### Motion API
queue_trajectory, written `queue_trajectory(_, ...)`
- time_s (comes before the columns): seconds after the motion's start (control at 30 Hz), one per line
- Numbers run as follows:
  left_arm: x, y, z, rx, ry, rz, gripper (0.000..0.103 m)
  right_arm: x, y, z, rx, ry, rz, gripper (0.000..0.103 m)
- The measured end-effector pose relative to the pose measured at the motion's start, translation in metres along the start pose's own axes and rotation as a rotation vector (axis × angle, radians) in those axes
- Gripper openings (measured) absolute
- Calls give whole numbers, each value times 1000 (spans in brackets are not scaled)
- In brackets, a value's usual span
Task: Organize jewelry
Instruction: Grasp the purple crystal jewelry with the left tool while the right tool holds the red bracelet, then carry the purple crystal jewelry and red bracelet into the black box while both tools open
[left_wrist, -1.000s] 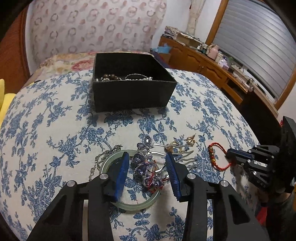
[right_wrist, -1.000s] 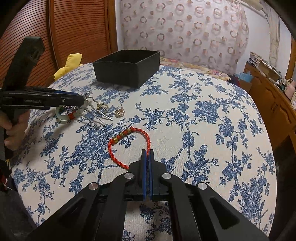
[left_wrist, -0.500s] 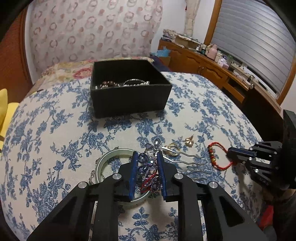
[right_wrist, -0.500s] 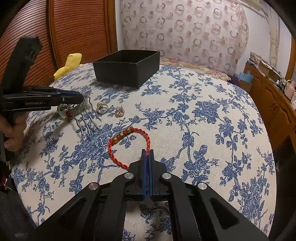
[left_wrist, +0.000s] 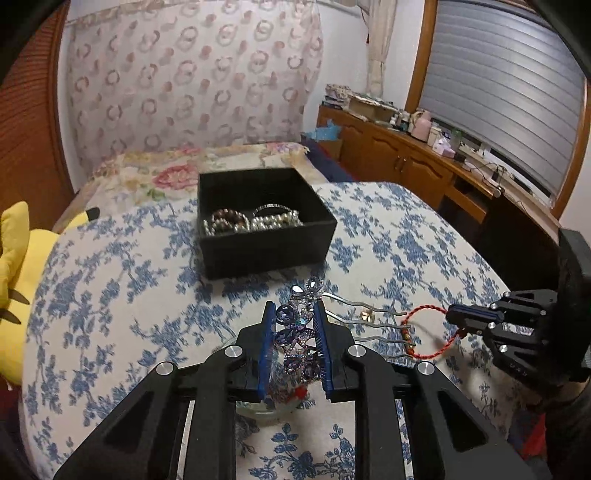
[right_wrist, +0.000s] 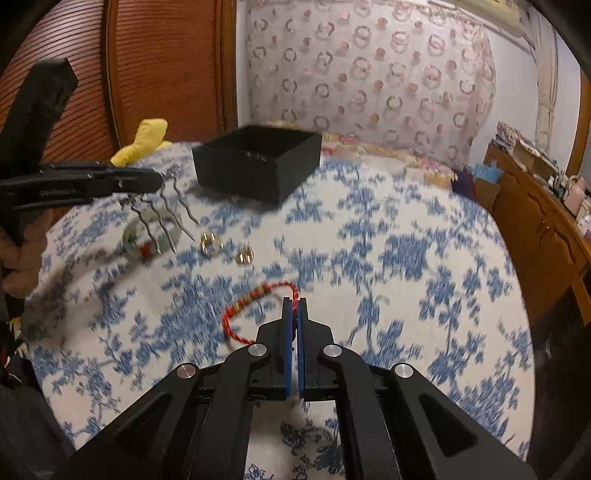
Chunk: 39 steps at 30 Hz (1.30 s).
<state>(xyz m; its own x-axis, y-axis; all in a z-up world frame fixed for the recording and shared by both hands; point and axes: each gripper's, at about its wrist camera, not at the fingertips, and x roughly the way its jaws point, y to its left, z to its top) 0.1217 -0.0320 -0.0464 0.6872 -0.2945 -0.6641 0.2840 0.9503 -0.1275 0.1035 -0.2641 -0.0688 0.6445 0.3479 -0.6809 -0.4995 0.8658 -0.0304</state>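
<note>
Evidently the left hand-held gripper (left_wrist: 295, 328) has its blue pads pressed on the jewelled head of a hair comb (left_wrist: 301, 332), having just closed in on it; gripping the ornate head rather than the thin wavy prongs gives the pads something solid to bite. In the right wrist view the comb hangs clear of the table (right_wrist: 369, 236), prongs angled down and out above a pale green bangle (right_wrist: 131, 236), so the lift towards the black box (left_wrist: 258, 221) looks under way. That box sits open just beyond, already holding beaded and pearl bracelets (left_wrist: 251, 221), which is where the loose pieces presumably belong.

The right hand-held gripper (right_wrist: 294, 310) is squeezed fully together on the cord of a red string bracelet (right_wrist: 255, 299), pinching one side of the loop; the far side with the gold beads seems to lie on the cloth, though blur leaves that uncertain. Two small gold pieces (right_wrist: 229, 251) wait on the cloth between comb and bracelet.

Both tools tilt downward at a moderate slant. The left one is held by a hand (right_wrist: 18, 258) at the table's edge, its fingers pointing at the box.
</note>
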Motion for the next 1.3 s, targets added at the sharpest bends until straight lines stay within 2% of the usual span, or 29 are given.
queue_trajectory(0.4,-4,14,24,2,-38,44,19,-19,9,62,-88,-125,-22,3)
queue_trajectory(0.73,-6,27,43,-7,-74,66,19,1,8,121,-83,-172,-11,3)
queue_trajectory(1.03,4,40,60,-8,-78,103,19,39,4,157,-52,-143,22,3)
queue_trajectory(1.3,15,50,66,-24,-61,124,19,70,7,164,-45,-94,44,3)
